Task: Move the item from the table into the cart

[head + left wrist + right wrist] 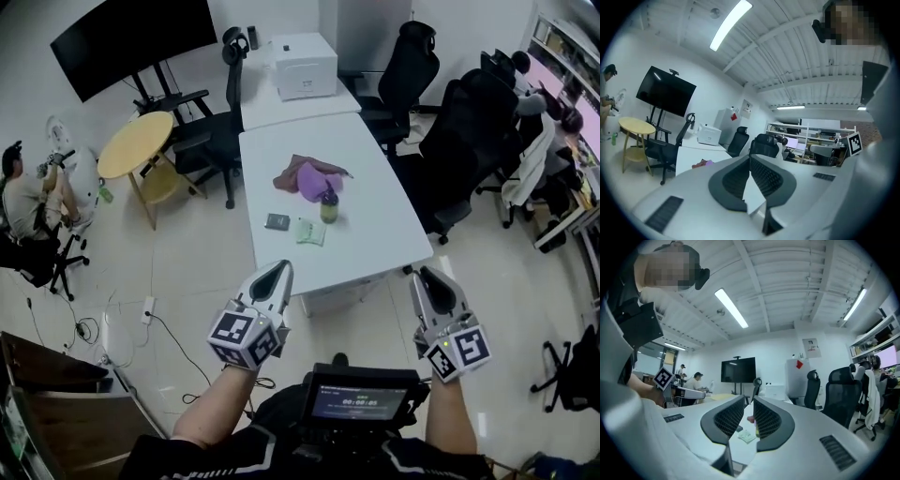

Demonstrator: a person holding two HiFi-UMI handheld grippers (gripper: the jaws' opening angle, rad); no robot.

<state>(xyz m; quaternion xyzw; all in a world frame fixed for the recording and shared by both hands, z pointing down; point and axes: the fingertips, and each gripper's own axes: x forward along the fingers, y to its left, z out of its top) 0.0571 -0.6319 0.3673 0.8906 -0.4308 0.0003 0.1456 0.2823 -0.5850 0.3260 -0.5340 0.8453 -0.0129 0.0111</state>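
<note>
Chest screen (361,401) sits lowest in the head view, with my two tongs just beyond it. Left tongs (280,267) and right tongs (427,273) both point toward the white table (375,239), short of its near edge and touching nothing. Four things lie mid-table. A purple-pink cloth (305,173) is crumpled, its long axis across the table. A small jar (329,206) stands upright against the cloth's near edge, long axis vertical, yellowish contents inside. A dark packet (277,222) and a green packet (310,232) lie flat just nearer me. On the far table stands a closed white box (306,66); contents not visible.

Left gripper view: the pads meet at the tips, nothing between them. Off to the left the cloth shows at the table edge, the white box behind it.

Right gripper view: the pads stand a narrow slit apart and hold nothing. Through the slit I see the green packet and dark packet flat on the table, well ahead.
</note>
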